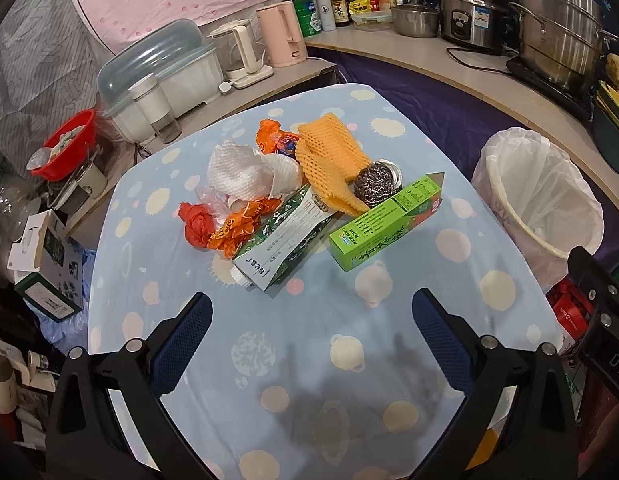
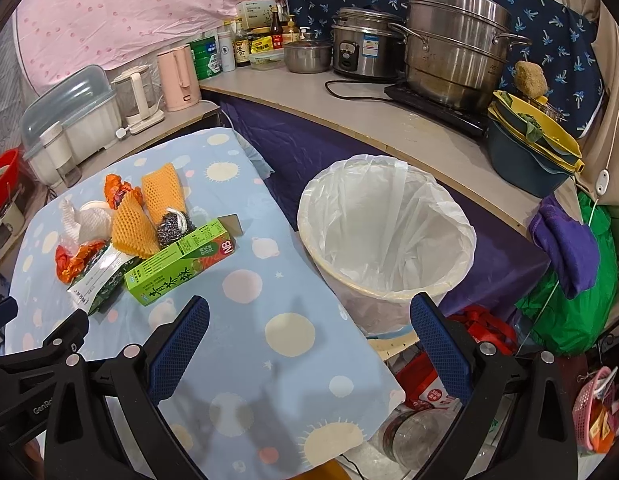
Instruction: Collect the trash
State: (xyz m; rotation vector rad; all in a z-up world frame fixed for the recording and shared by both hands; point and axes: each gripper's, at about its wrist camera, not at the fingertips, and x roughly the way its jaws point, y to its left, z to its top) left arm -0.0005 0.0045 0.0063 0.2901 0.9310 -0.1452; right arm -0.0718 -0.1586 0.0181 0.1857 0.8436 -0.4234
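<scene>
A heap of trash lies mid-table: a green carton (image 1: 383, 222) (image 2: 180, 262), a dark green and white carton (image 1: 283, 242) (image 2: 97, 280), orange foam netting (image 1: 329, 162) (image 2: 131, 226), a steel scourer (image 1: 375, 182) (image 2: 171, 228), crumpled white paper (image 1: 247, 174) (image 2: 89, 220) and orange wrappers (image 1: 213, 226) (image 2: 75, 260). A white-lined bin (image 1: 539, 200) (image 2: 387, 236) stands off the table's right edge. My left gripper (image 1: 311, 320) hangs open, short of the heap. My right gripper (image 2: 309, 322) is open too, over the table's right edge near the bin.
The table (image 1: 309, 380) (image 2: 245, 340) wears a light blue dotted cloth. Kettles (image 1: 279, 34), a dish box (image 1: 161, 76), a rice cooker (image 2: 363, 46) and a steel pot (image 2: 455, 38) line the counters behind. Boxes and bags crowd the floor on both sides.
</scene>
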